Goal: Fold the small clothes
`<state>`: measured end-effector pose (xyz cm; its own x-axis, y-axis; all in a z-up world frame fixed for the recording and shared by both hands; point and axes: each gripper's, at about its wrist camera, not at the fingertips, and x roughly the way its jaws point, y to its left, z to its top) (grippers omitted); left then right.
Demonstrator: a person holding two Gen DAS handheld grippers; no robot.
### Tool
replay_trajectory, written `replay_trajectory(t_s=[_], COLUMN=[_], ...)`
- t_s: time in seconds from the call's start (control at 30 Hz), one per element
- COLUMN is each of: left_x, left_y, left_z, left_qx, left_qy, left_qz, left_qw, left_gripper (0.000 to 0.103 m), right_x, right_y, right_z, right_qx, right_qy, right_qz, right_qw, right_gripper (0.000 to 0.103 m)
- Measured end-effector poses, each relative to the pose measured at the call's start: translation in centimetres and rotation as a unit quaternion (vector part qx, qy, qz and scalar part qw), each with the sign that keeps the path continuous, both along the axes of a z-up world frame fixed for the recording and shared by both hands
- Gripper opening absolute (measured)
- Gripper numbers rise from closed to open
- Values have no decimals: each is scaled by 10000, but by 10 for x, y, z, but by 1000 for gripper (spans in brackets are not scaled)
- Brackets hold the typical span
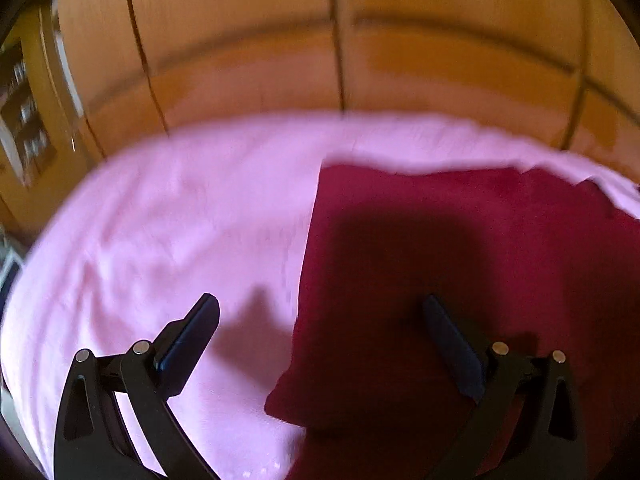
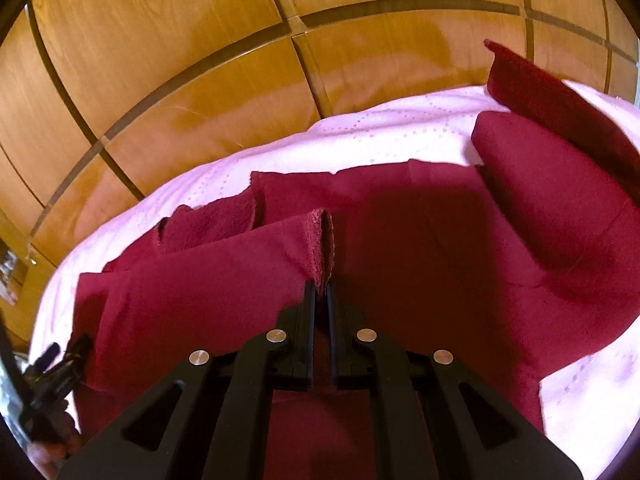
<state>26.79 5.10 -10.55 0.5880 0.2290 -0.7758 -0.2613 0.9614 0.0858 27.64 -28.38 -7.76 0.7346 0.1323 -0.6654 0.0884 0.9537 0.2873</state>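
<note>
A dark red garment (image 2: 440, 240) lies spread on a pink bedsheet (image 2: 400, 140). My right gripper (image 2: 319, 286) is shut on a raised fold of the garment's edge (image 2: 322, 240), lifted above the rest of the cloth. One red sleeve (image 2: 560, 152) stretches off to the right. In the left wrist view, my left gripper (image 1: 320, 304) is open and empty, low over the garment's left edge (image 1: 440, 260), with one finger over the pink sheet (image 1: 160, 220) and the other over the red cloth. The left gripper (image 2: 66, 356) also shows at the lower left of the right wrist view.
Wooden wardrobe panels (image 2: 200, 60) stand behind the bed. A shelf with small items (image 1: 24, 108) is at the far left. The pink sheet stretches out to the left of the garment.
</note>
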Motion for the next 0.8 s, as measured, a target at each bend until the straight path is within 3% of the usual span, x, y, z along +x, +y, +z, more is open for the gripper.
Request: replay_trajectory(t_s=[0.1,0.2,0.27,0.37,0.47,0.57,0.63,0.7,0.8], left_x=[2,1,-2,-23,-22,0,16,26,25], left_y=[15,14,13,2,-14,-31,-30,-14,-1], left_z=[-8,-5,4,34,45,30,9,-5,-8], left_qx=[-601,-566,-403,-19,-41,279,328,-208,-633], left_qy=[31,36,13,-728,-1104,-776,-333,15,-22], left_qz=[14,10,67,144,-139,-420,-398,-354,-336], left_qw=[9982,9984,9992,9972,9938,9957,9981,9992,9974], left_gripper=[101,101,101,101,101,101,101,101,101], right_x=[5,0,-15,-27,-19,-6,4,13,7], right_y=[-3,0,7,34,71,102,113,114,100], right_z=[-7,-2,13,31,31,20,10,-2,-1], right_qx=[-137,-368,-344,-469,-506,-643,-757,-908,-701], right_qy=[138,175,-193,-672,-707,-500,-327,-151,-178], right_qz=[-116,-589,-759,-286,649,1127,1283,1282,1089], right_qw=[9997,9974,9963,9962,9941,9903,9883,9875,9914], right_gripper=[5,32,35,35,35,35,35,35,35])
